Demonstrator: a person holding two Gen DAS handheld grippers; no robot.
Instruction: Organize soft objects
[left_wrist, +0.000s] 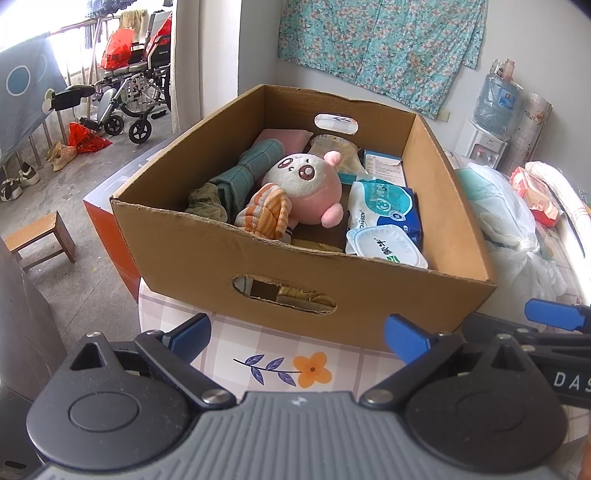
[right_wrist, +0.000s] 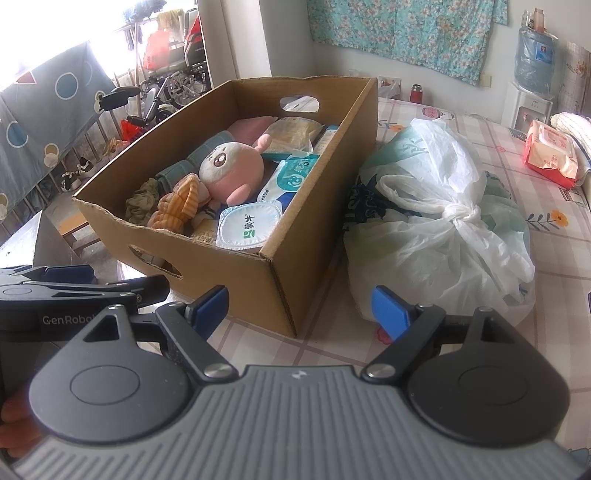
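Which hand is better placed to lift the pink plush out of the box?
Probably left: its open tongs face the box's near wall, the pink plush straight ahead; the right tongs face its corner.

The plush toy (left_wrist: 306, 188) hides the cardboard box (left_wrist: 295, 273) floor; wipes-pack lettering is unreadable.

Wheelchair (left_wrist: 136, 92) by doorway, wooden stool (left_wrist: 40, 236) on floor, water dispenser (right_wrist: 532, 74) against wall.

Left wrist camera: I am aiming it down along my left tool (left_wrist: 297, 338), close on the cardboard box (left_wrist: 258, 258). Right wrist camera: looking from further right, equally near, taking in the same box (right_wrist: 236, 266) plus a white bag (right_wrist: 443, 221).
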